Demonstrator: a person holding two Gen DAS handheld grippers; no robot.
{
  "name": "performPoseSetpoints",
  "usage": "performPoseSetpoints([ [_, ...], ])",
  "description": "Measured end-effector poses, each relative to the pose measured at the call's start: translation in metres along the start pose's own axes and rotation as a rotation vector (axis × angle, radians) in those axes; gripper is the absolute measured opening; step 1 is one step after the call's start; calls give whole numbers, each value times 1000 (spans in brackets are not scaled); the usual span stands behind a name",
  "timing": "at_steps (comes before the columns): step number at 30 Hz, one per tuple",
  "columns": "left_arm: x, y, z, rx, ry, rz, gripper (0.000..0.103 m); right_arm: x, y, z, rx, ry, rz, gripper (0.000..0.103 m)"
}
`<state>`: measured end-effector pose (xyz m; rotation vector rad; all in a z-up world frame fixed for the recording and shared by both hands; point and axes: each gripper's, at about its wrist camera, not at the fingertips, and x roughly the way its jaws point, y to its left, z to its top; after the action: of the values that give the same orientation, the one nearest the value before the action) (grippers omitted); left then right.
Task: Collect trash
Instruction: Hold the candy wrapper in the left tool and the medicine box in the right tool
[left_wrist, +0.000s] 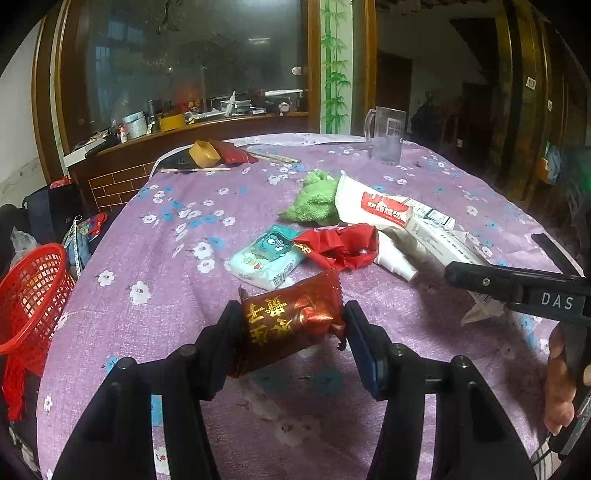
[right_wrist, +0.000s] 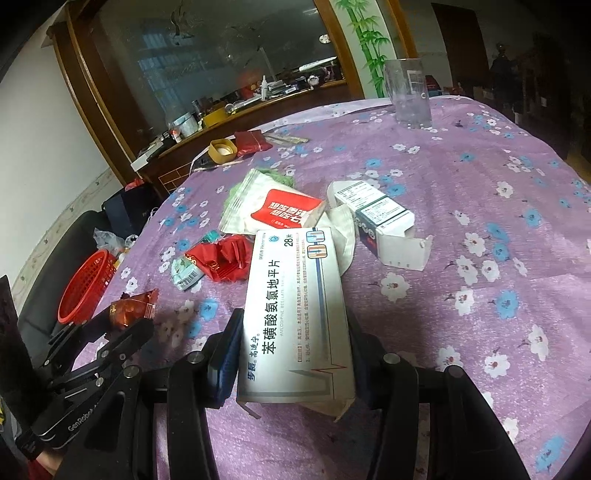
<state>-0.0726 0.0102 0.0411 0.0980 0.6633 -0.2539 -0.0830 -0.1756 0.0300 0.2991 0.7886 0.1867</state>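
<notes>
My left gripper (left_wrist: 291, 325) is shut on a dark red snack wrapper with gold print (left_wrist: 291, 321) and holds it just above the purple flowered tablecloth (left_wrist: 177, 258); it also shows in the right wrist view (right_wrist: 131, 308). My right gripper (right_wrist: 295, 332) is shut on a white medicine box with blue stripes (right_wrist: 295, 314); the box also shows in the left wrist view (left_wrist: 439, 242). A red mesh basket (left_wrist: 31, 295) stands off the table's left edge, also in the right wrist view (right_wrist: 86, 286).
On the table lie crumpled red paper (left_wrist: 341, 245), a tissue pack (left_wrist: 267, 260), a white pouch with a red label (left_wrist: 369, 206), a green cloth (left_wrist: 314, 201), an open carton (right_wrist: 384, 221), a glass mug (left_wrist: 388, 134) and a yellow tape roll (left_wrist: 203, 153).
</notes>
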Motion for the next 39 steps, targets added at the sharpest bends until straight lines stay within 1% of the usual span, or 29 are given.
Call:
performPoseSetpoints([
  [7, -4, 1, 0, -13, -17, -5, 55, -12, 0, 0, -5, -17, -16, 55],
  [17, -6, 3, -2, -23, -24, 16, 55, -32, 10, -7, -23, -38, -26, 55],
  [27, -5, 5, -2, -36, -26, 35, 56, -37, 11, -6, -30, -45, -37, 55],
  [39, -5, 6, -2, -50, -13, 69, 56, -34, 20, -8, -56, -37, -21, 55],
])
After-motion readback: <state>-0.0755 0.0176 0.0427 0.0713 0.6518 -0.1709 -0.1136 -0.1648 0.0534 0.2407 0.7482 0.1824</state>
